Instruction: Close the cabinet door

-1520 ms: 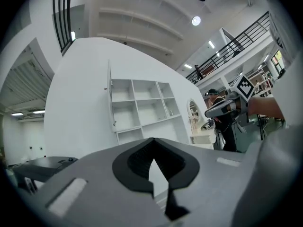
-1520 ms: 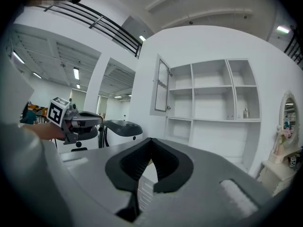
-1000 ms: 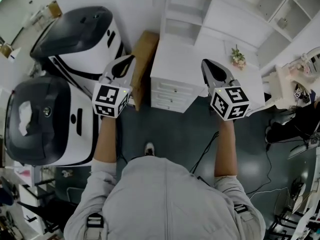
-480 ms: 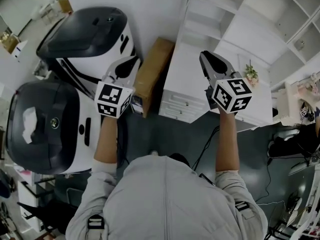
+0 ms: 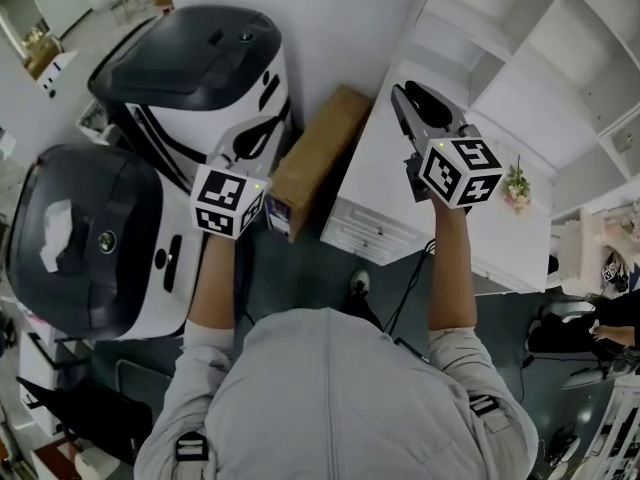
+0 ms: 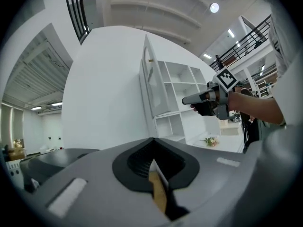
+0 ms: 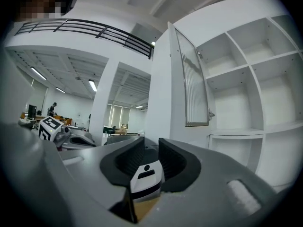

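from the head view, both grippers are held out in front of the person. the left gripper point(image 5: 258, 136) sits over the gap between a white and black machine point(image 5: 200, 68) and a cardboard box point(image 5: 318, 158), which stands just beside the end of a white desk point(image 5: 400, 208). a second machine of the same kind point(image 5: 80, 238) is nearer the person on the left. the right gripper point(image 5: 400, 96) is above the desk top and points toward the white shelf cabinet point(image 5: 500, 78). a small bunch of flowers point(image 5: 517, 186) lies on the desk to its right. from up here i cannot pick out the cabinet door with any certainty.

in the left gripper view, the left gripper's jaws are together with their tips meeting, and nothing is caught in them. a strip of the cardboard box shows below the tips. ahead, the cabinet door point(image 6: 150, 82) stands open, almost edge on, swung out from the shelves, with a small knob point(image 6: 150, 59) near its upper part. the right gripper is in front of the open shelves, to the right of the door and apart from it.

in the right gripper view, the jaws are apart and have just been opening, with nothing between the pads. one of the machines shows through the gap. the door, with its ribbed panel, hangs open above and to the right of the jaws, well clear of them, with bare shelves behind it.
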### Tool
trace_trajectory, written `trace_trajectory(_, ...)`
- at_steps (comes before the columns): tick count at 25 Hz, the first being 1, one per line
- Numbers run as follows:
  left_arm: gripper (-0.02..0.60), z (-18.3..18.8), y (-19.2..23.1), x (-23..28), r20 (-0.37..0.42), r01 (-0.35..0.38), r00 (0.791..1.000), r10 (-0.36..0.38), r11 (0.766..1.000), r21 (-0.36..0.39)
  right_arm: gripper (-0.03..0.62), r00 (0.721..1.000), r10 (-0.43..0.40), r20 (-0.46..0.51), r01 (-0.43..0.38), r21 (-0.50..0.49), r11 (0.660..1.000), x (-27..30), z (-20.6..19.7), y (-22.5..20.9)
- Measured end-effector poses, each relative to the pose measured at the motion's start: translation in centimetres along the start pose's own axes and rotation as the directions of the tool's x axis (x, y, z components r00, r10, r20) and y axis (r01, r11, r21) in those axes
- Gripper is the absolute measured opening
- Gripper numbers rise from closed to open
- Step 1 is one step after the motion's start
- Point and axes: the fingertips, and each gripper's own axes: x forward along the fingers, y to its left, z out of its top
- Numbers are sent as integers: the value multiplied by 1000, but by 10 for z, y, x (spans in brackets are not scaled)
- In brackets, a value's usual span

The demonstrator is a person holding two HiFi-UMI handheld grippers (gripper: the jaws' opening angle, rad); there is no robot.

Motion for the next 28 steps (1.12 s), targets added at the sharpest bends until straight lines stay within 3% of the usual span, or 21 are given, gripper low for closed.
trace_trajectory(7, 20, -3, 16, 4, -15, -85, 996, 85, 996, -33, 167, 1000, 15, 4, -15, 1, 1000, 50, 16, -29)
trace_trajectory(13, 20, -11, 29, 9, -53, -136, 989, 135, 990, -31, 158, 1000, -15, 7, 16, -71, 997, 64, 20, -38)
trace_trajectory(20, 20, -15, 26, 29, -74, -116, 991, 113, 993, -24, 141, 999, -49, -3, 49, -99, 994, 66, 16, -46)
trace_trajectory(28, 20, -20, 21, 42, -94, -74, 993, 72, 997, -16, 158, 999, -50, -12, 49, -63, 997, 72, 10, -52)
